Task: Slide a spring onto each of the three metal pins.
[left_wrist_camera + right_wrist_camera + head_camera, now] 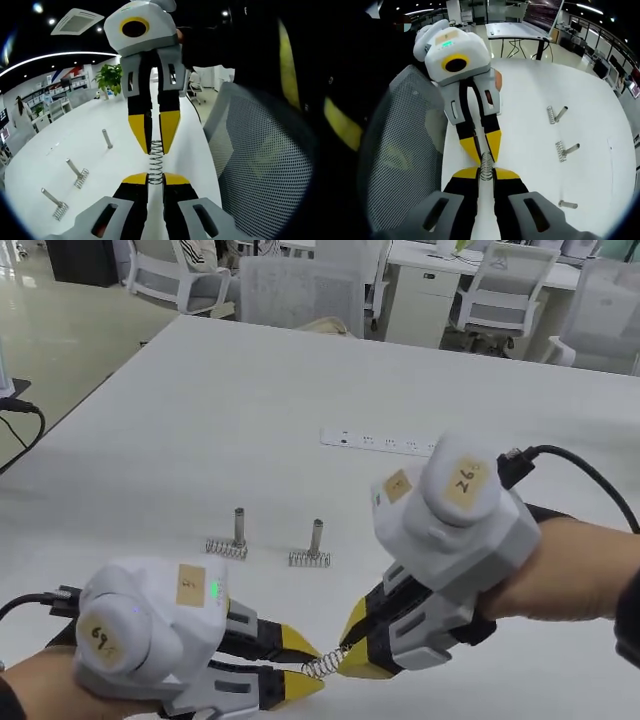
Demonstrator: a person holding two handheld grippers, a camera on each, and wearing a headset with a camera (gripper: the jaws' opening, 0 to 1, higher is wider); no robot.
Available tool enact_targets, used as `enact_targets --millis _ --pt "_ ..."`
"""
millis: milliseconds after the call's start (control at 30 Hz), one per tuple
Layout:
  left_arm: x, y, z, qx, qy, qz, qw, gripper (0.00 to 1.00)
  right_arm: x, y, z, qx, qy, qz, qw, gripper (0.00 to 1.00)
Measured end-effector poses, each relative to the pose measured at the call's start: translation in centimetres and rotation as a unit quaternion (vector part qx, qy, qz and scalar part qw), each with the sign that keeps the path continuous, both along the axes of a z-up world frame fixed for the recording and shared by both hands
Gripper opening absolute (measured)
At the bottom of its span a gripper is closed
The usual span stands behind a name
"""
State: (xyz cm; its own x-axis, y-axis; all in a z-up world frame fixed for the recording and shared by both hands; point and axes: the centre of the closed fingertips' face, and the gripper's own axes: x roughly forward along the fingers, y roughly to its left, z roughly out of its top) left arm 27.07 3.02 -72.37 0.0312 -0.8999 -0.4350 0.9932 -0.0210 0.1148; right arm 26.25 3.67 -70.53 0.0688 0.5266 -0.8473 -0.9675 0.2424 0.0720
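White table [300, 390], pins [239, 525], apparently mesh chairs [285, 290]

The white worktop [200, 390] carries two metal pins standing upright near its middle in the head view: the first pin [239, 525], and the second pin [316, 537] at its 3 o'clock, apart from it. The first spring [226, 549] lies on its side at the first pin's foot, toward 6 o'clock. The second spring [309, 559] lies likewise at the second pin's foot. A white power strip [380, 443] lies flat at 1 o'clock from the pins, well apart. In the left gripper view a third pin [107, 138] stands bare on the same surface.
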Motion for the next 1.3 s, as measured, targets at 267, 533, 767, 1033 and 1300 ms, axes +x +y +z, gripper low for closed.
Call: enact_targets --millis 267,533,767,1033,1300 --pt "0.2 -0.1 0.3 -0.006 0.002 0.006 1.0 0.03 0.4 0.6 0.8 0.013 -0.016 -0.003 0.9998 0.07" --pt "0.4 -0.2 0.6 -0.013 0.005 0.01 0.9999 0.03 0.9 1.3 1.5 0.025 -0.025 -0.005 0.9994 0.07" --pt "0.4 -0.4 0.8 -0.014 0.005 0.01 0.9998 0.03 1.2 1.7 1.9 0.036 -0.029 -0.01 0.9989 0.07" --pt "0.4 -0.5 1.0 -0.016 0.003 0.012 0.9998 0.03 1.2 1.8 2.1 0.039 -0.033 -0.011 0.9986 0.07" --pt "0.6 -0.5 1.0 -0.02 0.012 0.017 0.9996 0.03 1.2 2.0 2.1 0.037 -0.034 -0.005 0.9987 0.08"
